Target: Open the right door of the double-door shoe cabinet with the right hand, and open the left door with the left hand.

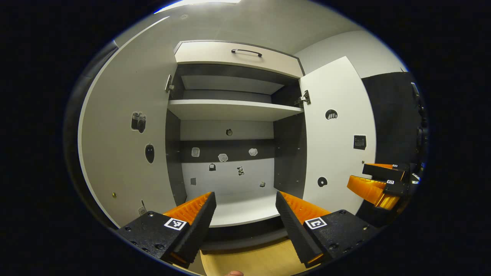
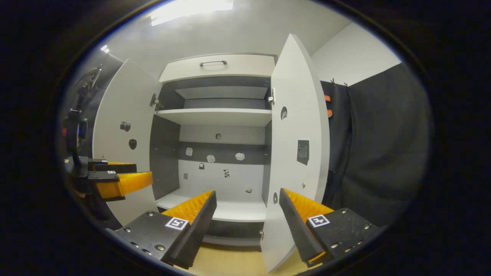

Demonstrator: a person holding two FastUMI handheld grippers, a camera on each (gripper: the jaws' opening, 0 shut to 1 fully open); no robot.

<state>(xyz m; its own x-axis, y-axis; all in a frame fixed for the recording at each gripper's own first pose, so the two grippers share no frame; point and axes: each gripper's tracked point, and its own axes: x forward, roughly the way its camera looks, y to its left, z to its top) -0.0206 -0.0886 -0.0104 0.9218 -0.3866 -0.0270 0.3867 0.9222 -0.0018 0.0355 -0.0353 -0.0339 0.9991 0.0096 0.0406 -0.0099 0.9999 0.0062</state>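
The shoe cabinet stands with both doors swung open, its shelves bare. In the left gripper view the left door is wide open at the left and the right door at the right. My left gripper is open in front of the cabinet's bottom shelf, holding nothing. The right gripper shows at the far right beside the right door. In the right gripper view my right gripper is open, with the right door's lower edge standing between its fingers, untouched. The left gripper hangs by the left door.
A closed drawer with a dark handle tops the cabinet. Small stickers dot the back panel and both doors. Black cloth hangs to the right of the cabinet. Light wooden floor lies below.
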